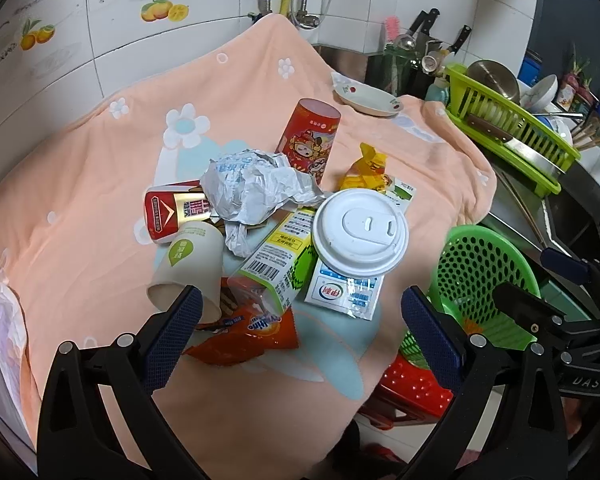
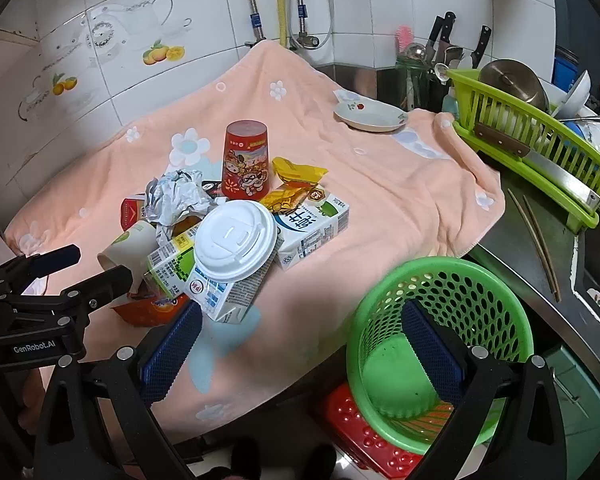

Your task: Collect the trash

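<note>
A heap of trash lies on the peach towel [image 1: 100, 200]: a white cup lid [image 1: 360, 232] [image 2: 234, 240], crumpled paper [image 1: 252, 184], an upturned red cup [image 1: 310, 136], a tipped paper cup [image 1: 188, 264], milk cartons [image 2: 312, 228], an orange wrapper [image 1: 248, 332] and a yellow wrapper [image 1: 368, 168]. A green perforated basket [image 2: 440, 340] stands empty at the right, off the towel's edge. My left gripper [image 1: 300, 316] hangs open just short of the heap. My right gripper [image 2: 302, 316] is open too, one finger over the basket, nothing between the fingers.
A small plate [image 1: 370, 100] sits at the towel's far edge. A green dish rack [image 2: 540, 148] with bowls, a lid and a cleaver stands on the steel counter at right, chopsticks [image 2: 536, 236] beside it. The basket rests on a red stool [image 2: 360, 428]. Tiled wall behind.
</note>
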`<state>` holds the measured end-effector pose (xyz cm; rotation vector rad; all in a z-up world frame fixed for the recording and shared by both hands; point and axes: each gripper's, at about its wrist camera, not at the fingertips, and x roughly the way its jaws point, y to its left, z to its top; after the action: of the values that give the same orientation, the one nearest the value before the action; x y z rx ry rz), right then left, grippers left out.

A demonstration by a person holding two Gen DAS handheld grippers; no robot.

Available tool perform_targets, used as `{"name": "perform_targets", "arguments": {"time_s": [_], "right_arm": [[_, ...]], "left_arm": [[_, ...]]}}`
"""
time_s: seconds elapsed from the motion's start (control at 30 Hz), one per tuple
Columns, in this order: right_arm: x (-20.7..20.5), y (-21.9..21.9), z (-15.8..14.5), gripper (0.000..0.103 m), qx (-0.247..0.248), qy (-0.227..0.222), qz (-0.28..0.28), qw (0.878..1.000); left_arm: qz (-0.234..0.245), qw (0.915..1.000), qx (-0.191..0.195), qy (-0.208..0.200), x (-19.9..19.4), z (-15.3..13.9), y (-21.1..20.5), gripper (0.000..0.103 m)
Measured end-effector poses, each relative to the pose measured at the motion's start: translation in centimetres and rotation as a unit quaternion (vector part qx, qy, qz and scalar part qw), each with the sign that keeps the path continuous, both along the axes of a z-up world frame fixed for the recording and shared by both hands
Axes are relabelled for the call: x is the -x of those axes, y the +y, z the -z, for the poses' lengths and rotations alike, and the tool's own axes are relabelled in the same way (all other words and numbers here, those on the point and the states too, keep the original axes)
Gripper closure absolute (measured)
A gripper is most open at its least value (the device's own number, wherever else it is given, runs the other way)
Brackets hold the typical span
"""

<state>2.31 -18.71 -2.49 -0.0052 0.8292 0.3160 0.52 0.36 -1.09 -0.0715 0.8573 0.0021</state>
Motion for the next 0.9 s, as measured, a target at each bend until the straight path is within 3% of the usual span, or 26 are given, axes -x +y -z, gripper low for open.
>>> {"name": "perform_targets", "arguments": {"time_s": [0.9], "right_arm": [[-0.19,0.02,-0.16,0.006,0.003,0.004,0.006,1.0]], "left_arm": [[-0.001,0.9998,-0.018,0.004,-0.07,-0.05,-0.11,0.005]]}}
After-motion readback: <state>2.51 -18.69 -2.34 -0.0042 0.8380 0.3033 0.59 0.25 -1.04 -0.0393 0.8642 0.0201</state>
